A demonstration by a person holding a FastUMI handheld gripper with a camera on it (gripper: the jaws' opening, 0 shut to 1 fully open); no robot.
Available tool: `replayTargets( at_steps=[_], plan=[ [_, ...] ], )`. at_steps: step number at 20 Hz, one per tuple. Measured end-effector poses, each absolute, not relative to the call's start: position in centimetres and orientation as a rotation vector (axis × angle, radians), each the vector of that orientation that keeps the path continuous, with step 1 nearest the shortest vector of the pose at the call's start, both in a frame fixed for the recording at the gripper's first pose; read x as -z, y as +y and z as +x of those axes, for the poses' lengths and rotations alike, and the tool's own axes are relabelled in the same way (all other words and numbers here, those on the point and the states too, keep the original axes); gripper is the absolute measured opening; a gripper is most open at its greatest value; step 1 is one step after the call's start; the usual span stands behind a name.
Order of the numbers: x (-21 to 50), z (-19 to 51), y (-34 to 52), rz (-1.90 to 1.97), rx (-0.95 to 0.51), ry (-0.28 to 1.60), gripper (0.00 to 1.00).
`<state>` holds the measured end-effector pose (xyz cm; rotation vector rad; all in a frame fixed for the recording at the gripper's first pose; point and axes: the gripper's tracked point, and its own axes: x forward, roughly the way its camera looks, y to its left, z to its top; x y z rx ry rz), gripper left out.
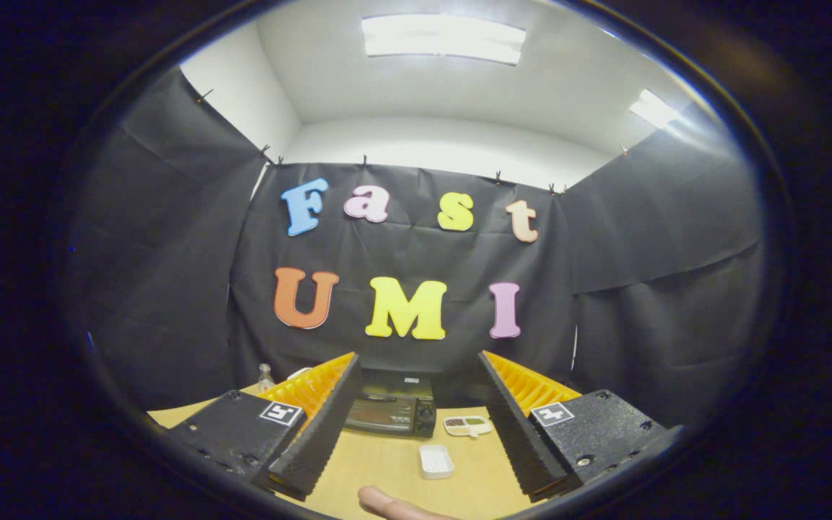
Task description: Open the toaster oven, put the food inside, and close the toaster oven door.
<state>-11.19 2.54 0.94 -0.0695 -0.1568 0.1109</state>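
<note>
The gripper (416,426) is being held back from the toaster oven (391,410), fingers spread wide and empty (door seemingly shut); the food tray (436,461) is lying in front of it, the compartment dish (467,425) beside it, presumably staged for loading

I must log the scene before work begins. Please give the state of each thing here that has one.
Toaster oven: door closed, beyond the fingers.
Claw: fingers wide apart, holding nothing.
Divided plate: holds food, beside the oven.
White tray: on the table, nothing visible in it.
Bottle: upright.
</note>
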Motion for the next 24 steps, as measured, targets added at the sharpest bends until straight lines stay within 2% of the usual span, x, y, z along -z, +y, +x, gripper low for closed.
replayTargets(
  at_steps=[9, 24],
  plan=[
    [1.2, -9.0, 2.5, -0.078, -0.104, -0.073, 1.0],
    [1.1, -7.9, 2.1, -0.121, -0.056, -0.058, 1.0]
  ],
)
